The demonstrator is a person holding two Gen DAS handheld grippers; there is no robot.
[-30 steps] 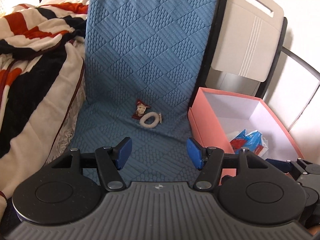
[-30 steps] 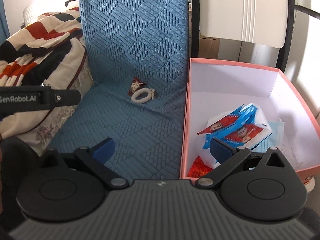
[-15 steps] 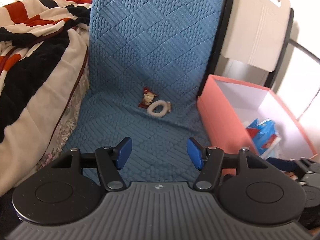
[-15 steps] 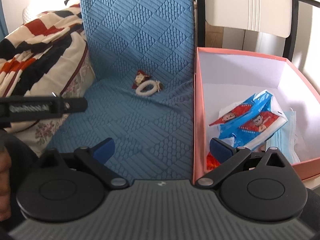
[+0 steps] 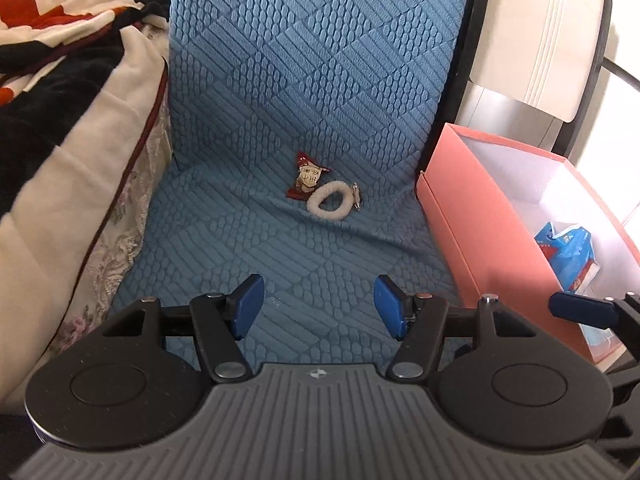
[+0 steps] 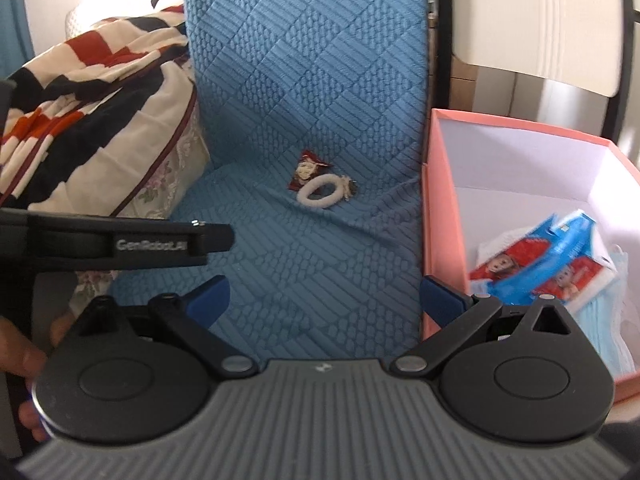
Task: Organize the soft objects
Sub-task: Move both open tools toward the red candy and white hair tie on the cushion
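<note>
Each black gripper (image 5: 318, 307) has blue pads (image 5: 249, 306), silver screws and a ribbed grey base.

Hair tie (image 5: 333, 201) touches snack packet (image 5: 307, 175) on quilted cushion (image 5: 280, 240); open box (image 5: 472, 216) right holds tissue packs (image 6: 540, 264); blanket (image 5: 60, 80) left.

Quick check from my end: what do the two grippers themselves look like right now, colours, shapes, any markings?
Both match. The left gripper and right gripper each have a grey ribbed body, two round black discs, black linkage arms with silver pivot pins, and blue pads. The right view shows white GenRobot.AI lettering on the left gripper's black side. No cables or sleeves show.
</note>
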